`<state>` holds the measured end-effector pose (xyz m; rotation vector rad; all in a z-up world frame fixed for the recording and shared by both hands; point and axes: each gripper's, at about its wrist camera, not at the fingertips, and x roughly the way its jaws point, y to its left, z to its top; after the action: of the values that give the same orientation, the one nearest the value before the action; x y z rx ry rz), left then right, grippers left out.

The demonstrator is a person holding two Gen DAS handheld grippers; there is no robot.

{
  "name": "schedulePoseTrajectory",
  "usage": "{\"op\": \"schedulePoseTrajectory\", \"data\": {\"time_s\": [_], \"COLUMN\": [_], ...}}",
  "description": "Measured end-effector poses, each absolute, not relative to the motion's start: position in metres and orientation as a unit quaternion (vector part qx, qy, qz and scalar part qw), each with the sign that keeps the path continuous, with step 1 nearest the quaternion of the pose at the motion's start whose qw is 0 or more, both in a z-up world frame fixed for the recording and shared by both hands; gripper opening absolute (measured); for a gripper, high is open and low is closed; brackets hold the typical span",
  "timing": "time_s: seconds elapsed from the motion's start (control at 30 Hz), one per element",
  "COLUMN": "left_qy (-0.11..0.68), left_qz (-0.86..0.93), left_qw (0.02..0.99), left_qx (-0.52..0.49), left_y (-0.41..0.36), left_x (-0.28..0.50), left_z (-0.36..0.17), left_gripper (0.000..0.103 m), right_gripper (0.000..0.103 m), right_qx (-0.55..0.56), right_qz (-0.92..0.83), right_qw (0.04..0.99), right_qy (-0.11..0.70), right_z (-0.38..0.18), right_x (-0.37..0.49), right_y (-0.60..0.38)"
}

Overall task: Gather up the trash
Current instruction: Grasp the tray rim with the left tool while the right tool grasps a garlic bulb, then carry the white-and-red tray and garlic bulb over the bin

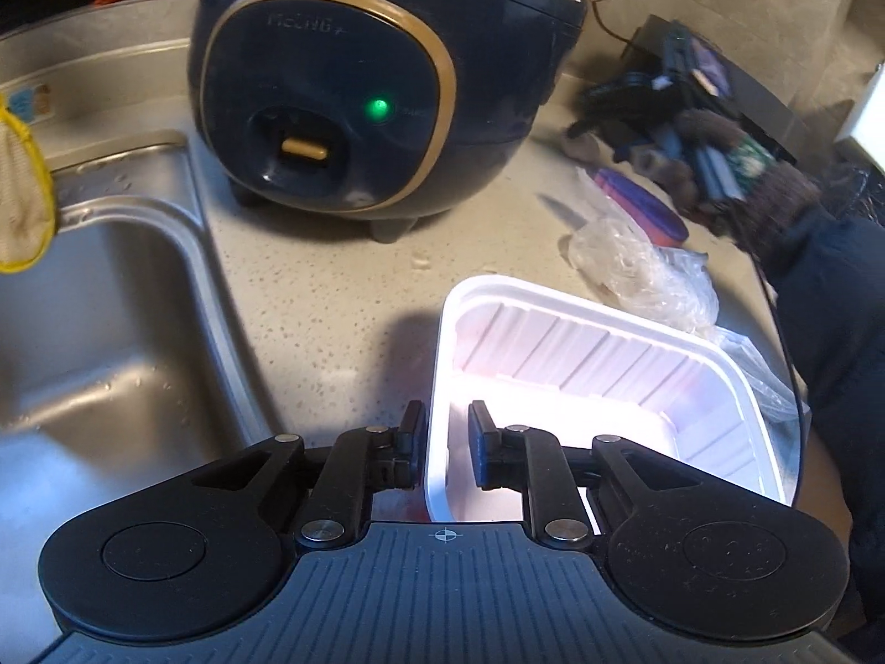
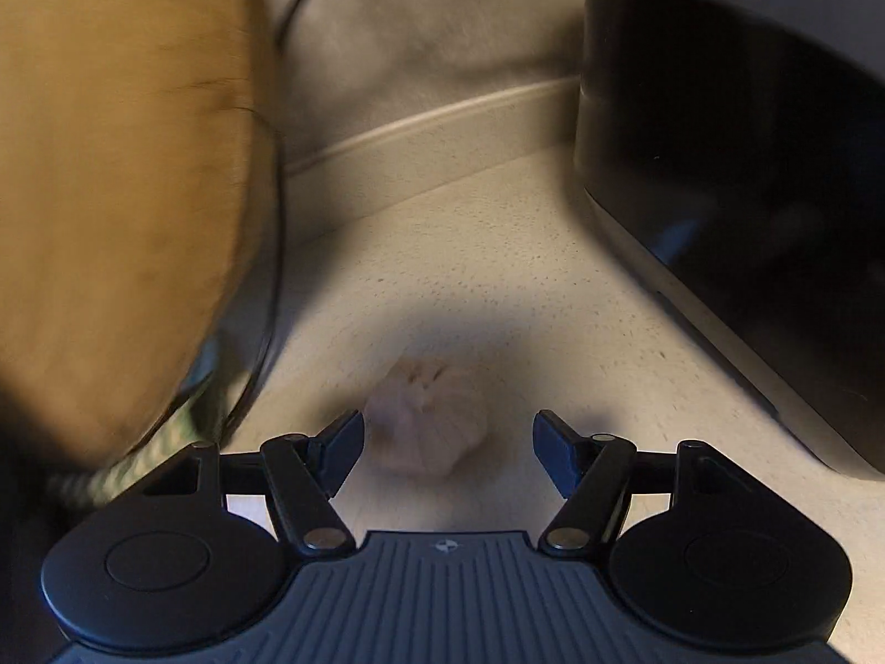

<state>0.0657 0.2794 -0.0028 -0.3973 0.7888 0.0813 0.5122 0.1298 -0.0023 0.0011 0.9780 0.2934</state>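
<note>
You had two pickups underway. Your left gripper (image 1: 447,445) straddled the near wall of the white plastic tray (image 1: 603,371) on the speckled counter (image 1: 343,299), its fingers narrowly parted with the rim between them and a gap showing on each side, so it was not yet pinched; closing would finish that grab. Your right gripper (image 2: 448,456) hung with fingers spread wide over a small pale crumpled scrap (image 2: 426,423), blurred, lying on the counter between the tips and nearer the left one; it seemed to need lowering and centring before closing. Crumpled clear film (image 1: 641,271) lay just beyond the tray. The navy cooker (image 1: 376,83) and sink (image 1: 99,310) stood to the left, and a black appliance (image 2: 746,210) and a cable (image 2: 265,299) crowded the scrap.
</note>
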Motion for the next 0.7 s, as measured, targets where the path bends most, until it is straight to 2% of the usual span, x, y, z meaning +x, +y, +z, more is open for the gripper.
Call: {"op": "schedulePoseTrajectory", "data": {"time_s": [0.2,0.23,0.27,0.33,0.53,0.7], "left_qy": [0.379,0.38,0.38,0.382,0.392,0.37], "left_qz": [0.029,0.029,0.029,0.03,0.031,0.037], "left_qw": [0.907,0.907,0.908,0.909,0.9,0.914], "left_qx": [-0.181,-0.178,-0.175,-0.166,-0.187,-0.161], "left_y": [0.277,0.276,0.275,0.272,0.269,0.257], "left_x": [0.071,0.073,0.074,0.073,0.072,0.066], "left_z": [-0.006,-0.006,-0.005,-0.005,-0.003,0.002], "left_gripper": [0.019,0.019,0.018,0.017,0.014,0.012], "right_gripper": [0.069,0.066,0.057,0.056,0.056,0.056], "right_qx": [0.001,-0.005,-0.015,-0.027,0.016,0.001], "right_qz": [0.16,0.161,0.159,0.158,0.212,0.266], "right_qw": [0.856,0.857,0.861,0.864,0.863,0.874], "right_qy": [0.492,0.49,0.483,0.477,0.457,0.406], "right_z": [-0.011,-0.013,-0.012,-0.011,0.036,0.082], "right_x": [0.525,0.523,0.521,0.516,0.461,0.361], "right_y": [0.14,0.141,0.144,0.142,0.102,0.054]}}
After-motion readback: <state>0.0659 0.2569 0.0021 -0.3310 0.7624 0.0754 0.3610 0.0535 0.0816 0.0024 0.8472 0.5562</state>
